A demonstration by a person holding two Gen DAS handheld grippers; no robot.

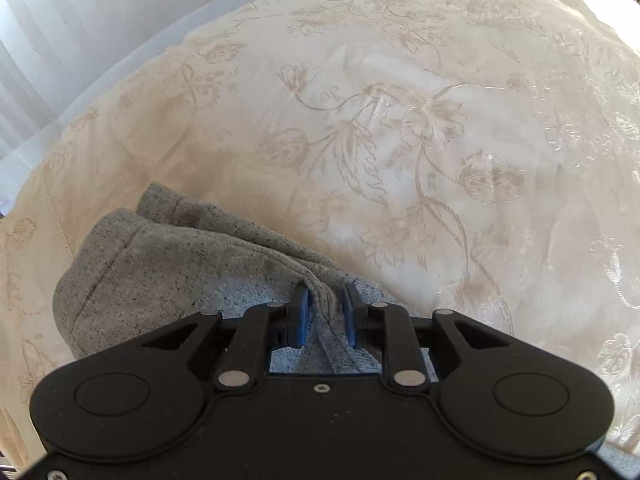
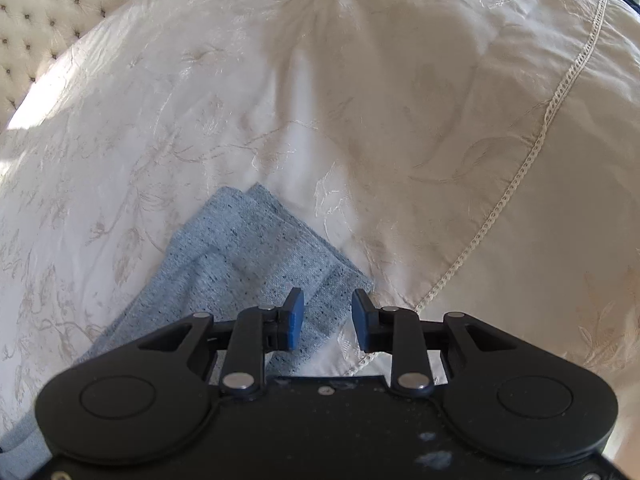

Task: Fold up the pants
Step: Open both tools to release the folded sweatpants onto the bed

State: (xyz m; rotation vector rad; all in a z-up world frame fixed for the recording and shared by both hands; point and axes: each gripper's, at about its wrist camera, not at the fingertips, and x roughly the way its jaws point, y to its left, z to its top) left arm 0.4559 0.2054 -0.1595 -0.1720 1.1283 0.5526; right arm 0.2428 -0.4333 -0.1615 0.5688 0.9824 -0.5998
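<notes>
The grey knit pants lie bunched on a cream floral bedspread. My left gripper is shut on a raised fold of the pants, with fabric pinched between its blue pads. In the right wrist view, the stacked leg ends of the pants lie flat on the bedspread, their corners pointing away. My right gripper is open just above the near right edge of the leg ends, its left pad over the fabric and its right pad over the bedspread.
A white curtain and pale sheets lie beyond the bed's left edge. A tufted cream headboard stands at the far left of the right wrist view. A stitched seam crosses the bedspread on the right.
</notes>
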